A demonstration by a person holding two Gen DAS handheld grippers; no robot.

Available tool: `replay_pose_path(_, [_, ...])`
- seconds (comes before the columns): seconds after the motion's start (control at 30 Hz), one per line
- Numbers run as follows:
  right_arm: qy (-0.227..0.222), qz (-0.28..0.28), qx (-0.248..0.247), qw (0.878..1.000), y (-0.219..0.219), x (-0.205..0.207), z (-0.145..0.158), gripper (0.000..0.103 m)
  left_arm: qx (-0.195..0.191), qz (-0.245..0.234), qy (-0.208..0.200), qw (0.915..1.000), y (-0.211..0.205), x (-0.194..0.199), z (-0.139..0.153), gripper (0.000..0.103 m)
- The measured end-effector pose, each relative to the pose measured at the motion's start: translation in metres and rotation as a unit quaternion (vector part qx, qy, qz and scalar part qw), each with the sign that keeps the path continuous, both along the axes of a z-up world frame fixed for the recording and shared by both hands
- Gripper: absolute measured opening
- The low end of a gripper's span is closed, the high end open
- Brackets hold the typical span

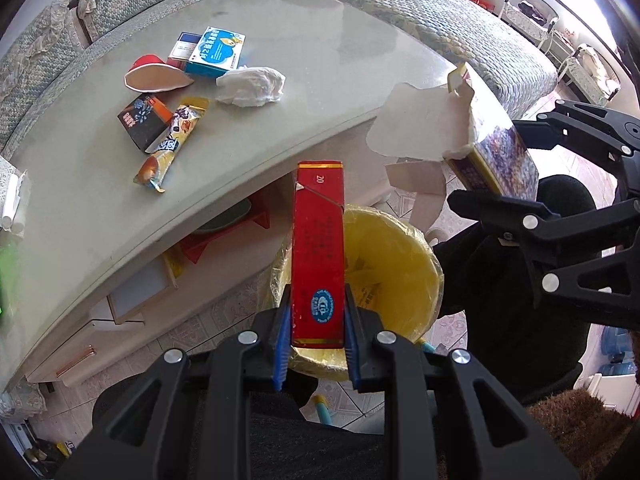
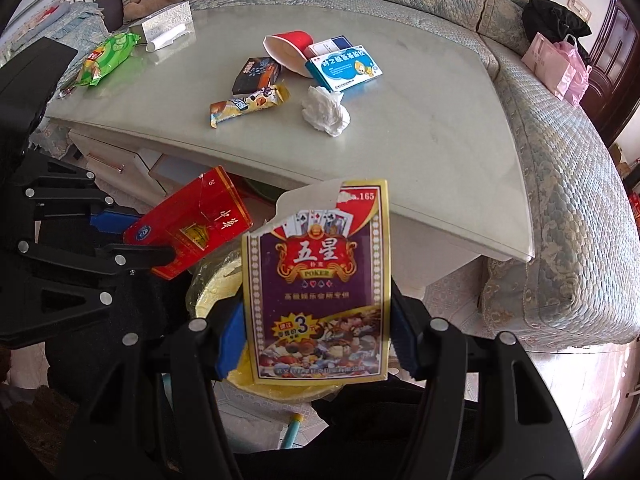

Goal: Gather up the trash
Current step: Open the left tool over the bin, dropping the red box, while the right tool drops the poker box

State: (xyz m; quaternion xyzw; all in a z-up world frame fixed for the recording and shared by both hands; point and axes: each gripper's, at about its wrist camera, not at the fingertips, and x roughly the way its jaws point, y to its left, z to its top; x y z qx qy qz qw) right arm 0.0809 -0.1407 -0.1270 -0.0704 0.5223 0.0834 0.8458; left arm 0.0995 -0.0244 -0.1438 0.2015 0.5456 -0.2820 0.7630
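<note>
My left gripper [image 1: 318,320] is shut on a red cigarette box [image 1: 319,252] and holds it over the yellow-lined trash bin [image 1: 396,264]. My right gripper [image 2: 320,344] is shut on a torn purple poker card box [image 2: 320,292], also above the bin [image 2: 216,284]. The right gripper and its box [image 1: 496,160] show at the right of the left wrist view. The left gripper and red box [image 2: 188,228] show at the left of the right wrist view. On the table lie a crumpled tissue [image 2: 326,110], a snack wrapper [image 2: 248,106], a black box [image 2: 256,74], a red cup [image 2: 288,50] and a blue medicine box [image 2: 344,66].
The pale coffee table [image 2: 440,140] stands beyond the bin, with a sofa [image 2: 568,200] around it. A green snack bag [image 2: 106,58] and a tissue box [image 2: 166,26] sit at the table's far left. A small blue-white box [image 1: 185,49] lies behind the medicine box.
</note>
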Motion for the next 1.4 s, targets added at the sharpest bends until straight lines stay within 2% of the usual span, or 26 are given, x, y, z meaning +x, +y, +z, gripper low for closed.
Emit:
replay_pose_path(0.17, [0.027, -0.001, 0.007, 1.0, 0.001, -0.003, -0.029, 0.06, 0.009, -0.005, 0.014, 0.9998, -0.005, -0.006, -0.029, 0.022])
replay_pose_path(0.57, [0.09, -0.008, 0.011, 0.996, 0.003, -0.004, -0.1, 0.06, 0.015, -0.002, 0.091, 0.9957, -0.012, -0.002, -0.11, 0.022])
replay_pose_path(0.77, [0.122, -0.016, 0.016, 0.992, -0.001, 0.006, -0.136, 0.06, 0.017, 0.0, 0.122, 0.9924, -0.014, 0.004, -0.141, 0.023])
replay_pose_path(1.1, [0.176, -0.024, 0.025, 0.984, -0.002, 0.016, -0.197, 0.06, 0.039, 0.024, 0.2, 0.9787, -0.012, 0.02, -0.208, 0.023])
replay_pose_path(1.4, [0.202, -0.028, 0.022, 0.979, -0.011, 0.026, -0.222, 0.06, 0.047, 0.036, 0.259, 0.964, -0.015, 0.038, -0.251, 0.023])
